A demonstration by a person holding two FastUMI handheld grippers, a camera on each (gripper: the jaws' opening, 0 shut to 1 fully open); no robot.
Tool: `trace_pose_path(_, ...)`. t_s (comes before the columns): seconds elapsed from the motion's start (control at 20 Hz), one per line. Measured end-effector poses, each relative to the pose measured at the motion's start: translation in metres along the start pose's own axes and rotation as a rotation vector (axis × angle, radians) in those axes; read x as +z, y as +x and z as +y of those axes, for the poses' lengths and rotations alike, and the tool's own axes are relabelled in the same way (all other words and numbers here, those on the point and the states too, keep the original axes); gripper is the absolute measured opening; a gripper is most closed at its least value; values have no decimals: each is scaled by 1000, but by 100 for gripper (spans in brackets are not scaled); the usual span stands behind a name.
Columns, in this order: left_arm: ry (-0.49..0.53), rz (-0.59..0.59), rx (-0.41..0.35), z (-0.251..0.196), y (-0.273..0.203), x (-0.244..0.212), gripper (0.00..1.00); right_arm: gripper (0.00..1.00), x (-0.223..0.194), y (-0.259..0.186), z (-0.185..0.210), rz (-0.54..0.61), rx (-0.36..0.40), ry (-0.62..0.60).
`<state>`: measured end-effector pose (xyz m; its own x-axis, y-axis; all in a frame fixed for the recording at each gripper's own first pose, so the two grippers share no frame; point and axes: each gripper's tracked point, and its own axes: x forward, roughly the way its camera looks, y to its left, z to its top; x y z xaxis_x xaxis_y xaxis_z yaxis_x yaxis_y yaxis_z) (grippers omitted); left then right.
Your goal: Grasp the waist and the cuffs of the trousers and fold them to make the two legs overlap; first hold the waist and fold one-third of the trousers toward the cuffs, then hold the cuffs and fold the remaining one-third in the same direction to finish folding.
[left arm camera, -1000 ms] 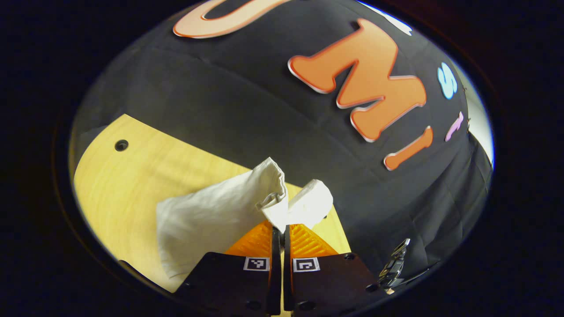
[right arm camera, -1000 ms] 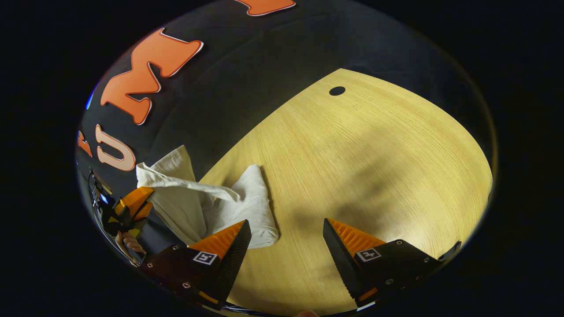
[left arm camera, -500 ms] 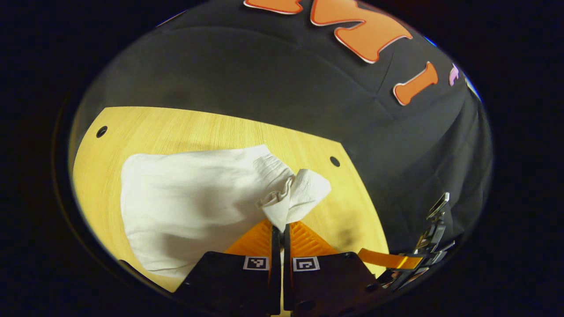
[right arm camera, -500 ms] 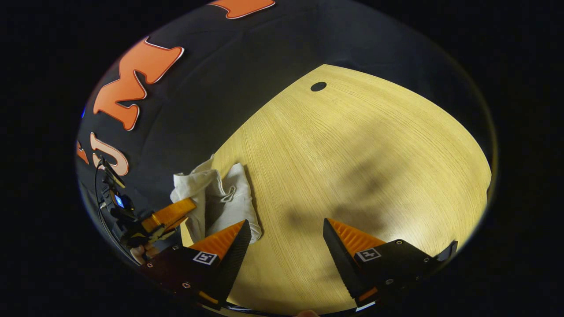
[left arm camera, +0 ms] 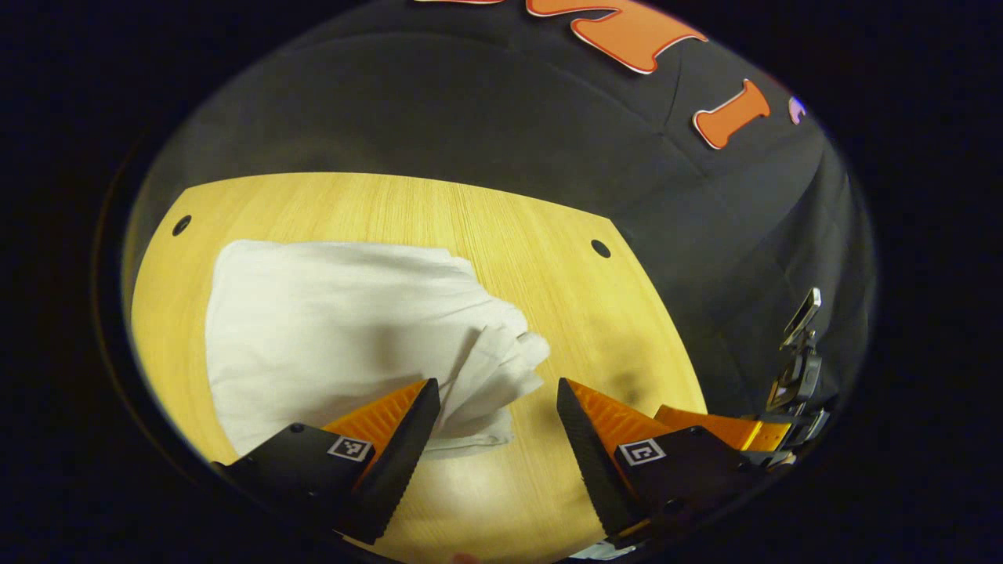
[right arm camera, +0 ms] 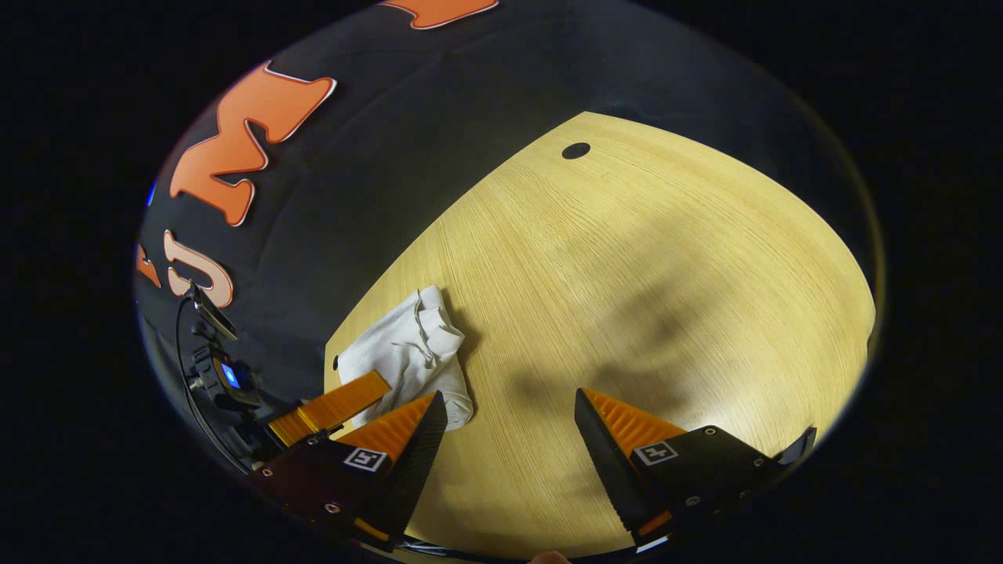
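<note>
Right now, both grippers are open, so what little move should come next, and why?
Probably lift the left gripper up and away. It is open, holding nothing, and the white trousers lie folded in a bundle on the wooden table. The right gripper is open too, over bare table, so the folding looks about finished.

The trousers (left arm camera: 329, 329) are seen to be plain white, with no print or stripe, and the same white is shown on them in the right gripper view (right arm camera: 407, 356). The table (left arm camera: 501, 227) is coloured a pale yellow wood tone marked with fine straight grain lines, and small round black holes (left arm camera: 600, 248) are set in it. The booth wall (left arm camera: 439, 110) is made of black cloth.
</note>
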<state>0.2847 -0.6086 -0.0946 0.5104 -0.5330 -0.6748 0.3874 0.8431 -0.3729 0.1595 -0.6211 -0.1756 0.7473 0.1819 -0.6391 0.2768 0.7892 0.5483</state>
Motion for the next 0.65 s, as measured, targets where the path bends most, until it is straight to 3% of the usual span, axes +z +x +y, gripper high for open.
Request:
trace_pose_path(0.3,34,-160,117,52,-74,26,99,98,24,-4,33,-82,-2,-174)
trace_pose_path(0.4,31,-238,187,80,-94,34,100,98,36,-5,53,-127,0,-261)
trace_pose_path(0.45,23,-262,208,89,-102,29,94,98,42,-5,63,-156,-1,-312)
trace_pose_path(0.5,15,-287,227,96,-114,27,100,98,49,-7,72,-197,-5,-369)
trace_pose_path(0.65,10,-380,288,105,-135,20,99,99,61,-14,108,-304,5,-523)
